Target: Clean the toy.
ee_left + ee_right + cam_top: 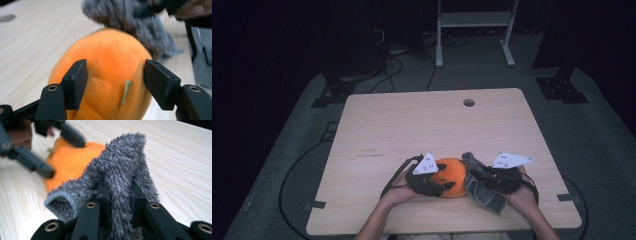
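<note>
Steadying the orange fruit near the table's front edge, the left gripper brackets it from the side, seemingly so that it cannot roll while the other hand works a cloth against its skin. In the left gripper view the two black pads stand on either flank of the fruit's rounded end, right at its surface; whether they press on it or merely cradle it cannot be told, though the jaws are clearly parted wide enough to take the fruit between them. A small pale sliver, perhaps a stem scrap or label tag, sits on the skin between the pads. The right gripper has its jaws pressed together on a fold of the grey fuzzy cloth, which rises out of them and drapes forward and to their left. This pinch looks chosen to keep a loose flap free for wiping. From the right gripper the fruit lies just ahead and to the left, under the cloth's far edge and touching it. From the left gripper it sits directly between the jaws, the cloth beyond it.
</note>
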The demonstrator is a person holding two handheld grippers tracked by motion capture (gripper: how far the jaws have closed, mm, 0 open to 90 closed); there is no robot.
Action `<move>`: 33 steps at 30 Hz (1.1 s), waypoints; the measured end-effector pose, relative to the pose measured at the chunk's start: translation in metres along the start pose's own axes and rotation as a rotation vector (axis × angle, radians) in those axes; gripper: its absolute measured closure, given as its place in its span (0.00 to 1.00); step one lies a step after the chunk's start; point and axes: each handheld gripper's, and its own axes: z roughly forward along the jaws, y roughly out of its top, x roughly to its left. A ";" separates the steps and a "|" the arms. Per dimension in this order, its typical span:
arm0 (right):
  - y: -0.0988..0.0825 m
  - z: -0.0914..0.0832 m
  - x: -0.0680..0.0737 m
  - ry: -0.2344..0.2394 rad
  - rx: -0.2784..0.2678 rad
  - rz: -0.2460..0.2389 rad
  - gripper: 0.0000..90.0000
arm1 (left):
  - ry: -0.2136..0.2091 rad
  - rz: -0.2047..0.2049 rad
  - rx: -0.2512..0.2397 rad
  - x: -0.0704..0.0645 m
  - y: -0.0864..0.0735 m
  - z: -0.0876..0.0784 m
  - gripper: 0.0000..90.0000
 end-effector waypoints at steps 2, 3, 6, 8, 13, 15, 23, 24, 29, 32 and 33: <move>0.002 -0.001 0.002 0.025 -0.020 0.014 0.82 | -0.029 0.012 0.035 0.000 -0.001 -0.003 0.40; 0.002 0.000 0.004 0.032 -0.016 0.009 0.82 | -0.037 0.018 0.046 0.000 -0.001 -0.004 0.39; 0.002 0.003 0.009 0.054 -0.002 -0.011 0.82 | -0.082 0.029 0.047 0.002 0.001 -0.010 0.37; 0.000 0.002 0.012 0.074 0.010 -0.037 0.82 | -0.105 0.023 0.023 0.004 0.004 -0.014 0.33; -0.007 -0.001 0.014 0.128 0.022 -0.061 0.82 | -0.076 0.042 -0.003 0.008 0.016 -0.012 0.20; -0.009 -0.002 0.016 0.155 0.028 -0.070 0.82 | -0.074 0.029 0.011 0.012 0.023 -0.005 0.17; -0.016 -0.018 -0.001 0.155 0.011 -0.031 0.81 | -0.066 0.007 0.135 0.013 0.024 0.025 0.10; -0.017 -0.020 -0.004 0.139 0.015 -0.025 0.81 | -0.066 0.004 0.135 0.011 0.022 0.027 0.11; -0.029 -0.030 -0.034 -0.005 0.045 0.030 0.80 | -0.070 0.040 0.139 0.007 0.018 0.026 0.21; -0.035 -0.032 -0.048 -0.061 0.062 0.062 0.78 | -0.060 0.049 0.137 0.004 0.017 0.024 0.34; -0.037 -0.031 -0.050 -0.068 0.071 0.065 0.77 | -0.057 0.054 0.137 0.004 0.016 0.024 0.36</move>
